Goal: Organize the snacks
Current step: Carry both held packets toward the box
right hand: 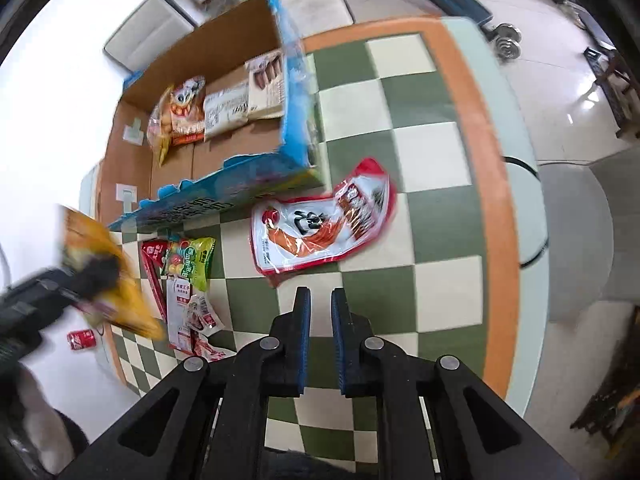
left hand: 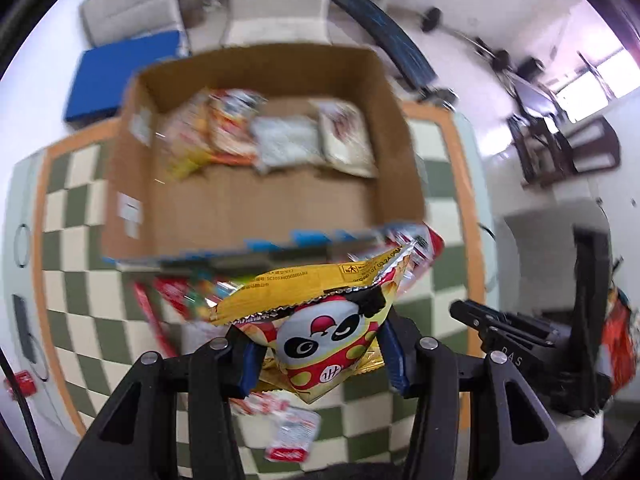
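Observation:
My left gripper [left hand: 320, 356] is shut on a yellow snack bag with a panda face [left hand: 320, 312] and holds it above the table, just before the open cardboard box [left hand: 256, 200]. The box holds several snack packs at its far side [left hand: 276, 132]. In the right wrist view the box [right hand: 208, 128] stands at upper left, and the left gripper with the yellow bag [right hand: 104, 272] shows blurred at far left. My right gripper [right hand: 320, 304] is nearly shut and empty, above the table just short of a red and white sausage pack [right hand: 320, 224].
A green candy bag [right hand: 192, 258], a red pack [right hand: 154, 276] and small red and white sachets [right hand: 196, 320] lie on the checked tablecloth [right hand: 432, 184] left of my right gripper. A red can [right hand: 80, 339] lies on the floor. Chairs stand beyond the table.

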### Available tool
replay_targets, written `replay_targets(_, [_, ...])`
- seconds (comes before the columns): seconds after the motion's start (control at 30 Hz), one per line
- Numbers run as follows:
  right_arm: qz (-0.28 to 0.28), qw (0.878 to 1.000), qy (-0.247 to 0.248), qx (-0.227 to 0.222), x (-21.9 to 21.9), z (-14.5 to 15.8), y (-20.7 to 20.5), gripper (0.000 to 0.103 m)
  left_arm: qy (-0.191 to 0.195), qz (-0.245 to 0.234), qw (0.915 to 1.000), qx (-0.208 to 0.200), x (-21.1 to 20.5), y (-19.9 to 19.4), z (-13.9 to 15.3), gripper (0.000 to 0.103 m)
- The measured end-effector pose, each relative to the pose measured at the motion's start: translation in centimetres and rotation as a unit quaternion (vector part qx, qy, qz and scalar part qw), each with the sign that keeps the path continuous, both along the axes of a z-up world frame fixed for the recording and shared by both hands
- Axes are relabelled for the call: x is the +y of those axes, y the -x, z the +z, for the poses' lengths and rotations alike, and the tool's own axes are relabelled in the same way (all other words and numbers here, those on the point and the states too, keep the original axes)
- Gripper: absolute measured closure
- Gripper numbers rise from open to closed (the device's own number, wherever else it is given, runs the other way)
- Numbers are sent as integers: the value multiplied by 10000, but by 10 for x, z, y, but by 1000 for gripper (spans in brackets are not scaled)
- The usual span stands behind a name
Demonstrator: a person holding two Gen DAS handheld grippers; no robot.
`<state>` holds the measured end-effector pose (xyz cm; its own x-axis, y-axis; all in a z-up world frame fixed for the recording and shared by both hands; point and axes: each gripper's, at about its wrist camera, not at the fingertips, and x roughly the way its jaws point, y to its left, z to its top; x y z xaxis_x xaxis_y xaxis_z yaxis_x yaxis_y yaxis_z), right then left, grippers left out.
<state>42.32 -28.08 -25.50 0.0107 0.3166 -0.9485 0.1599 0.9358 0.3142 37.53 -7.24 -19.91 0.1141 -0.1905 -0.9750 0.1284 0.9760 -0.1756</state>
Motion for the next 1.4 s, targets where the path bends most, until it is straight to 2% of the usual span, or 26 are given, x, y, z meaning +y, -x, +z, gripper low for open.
replay_targets(0.07, [-351, 9993, -39, 91, -5, -15, -5, 78, 22, 289, 9996, 10, 24, -9, -3, 57])
replay_targets(0.13, [-1032, 9932, -308, 431, -13, -42, -6, 30, 29, 433, 9990, 60, 32, -9, -14, 57])
replay_targets(0.17, [-1435, 9861, -610, 569, -12, -57, -5, 26, 35, 516, 9986, 105, 38, -9, -19, 57])
replay_targets(0.23, [-2121, 9670, -1075, 912, -19, -89, -1, 26, 53, 624, 9977, 253, 48, -7, -28, 57])
replay_targets(0.3, [-2486, 9542, -1261, 1089, -19, -111, -1, 26, 70, 690, 9969, 366, 53, -4, -37, 57])
replay_targets(0.33, [-2640, 9489, -1324, 1108, -17, -119, -1, 26, 58, 703, 9966, 422, 54, -3, -42, 57])
replay_targets(0.4, [-2746, 9481, -1227, 1032, -12, -127, -8, 26, 59, 688, 9965, 476, 55, 0, -46, 57])
replay_targets(0.53, [-2763, 9527, -929, 859, -3, -130, -26, 26, 77, 734, 9957, 563, 54, 2, -51, 57])
replay_targets(0.67, [-2496, 9619, -392, 1040, 11, -138, -41, 24, 75, 770, 9955, 555, 54, 2, -54, 57])
replay_targets(0.77, [-2247, 9689, -36, 1035, 19, -134, -44, 30, 79, 763, 9956, 544, 54, 3, -54, 57])
replay_targets(0.8, [-1983, 9751, 101, 991, 23, -132, -44, 33, 66, 749, 9957, 535, 54, 4, -55, 57])
replay_targets(0.93, [-1050, 9894, 476, 885, 37, -125, -33, 63, 87, 671, 9961, 574, 47, 12, -60, 57])
replay_targets(1.07, [-340, 9926, 446, 1080, 36, -125, -10, 66, 106, 549, 9961, 680, 35, 23, -69, 57])
replay_targets(1.1, [-303, 9922, 335, 1166, 33, -127, -5, 65, 116, 553, 9959, 704, 33, 25, -70, 57])
replay_targets(1.17, [-353, 9913, 179, 1255, 25, -127, -1, 54, 109, 525, 9957, 751, 29, 27, -74, 57])
replay_targets(1.23, [-222, 9937, 282, 1059, 21, -122, -8, 24, 91, 507, 9957, 765, 26, 28, -76, 57])
replay_targets(1.3, [-11, 9948, 399, 934, 23, -121, -18, 24, 55, 483, 9958, 775, 24, 29, -77, 57])
replay_targets(1.4, [529, 9912, 878, 839, 35, -125, -39, 24, 6, 455, 9960, 768, 21, 30, -77, 57])
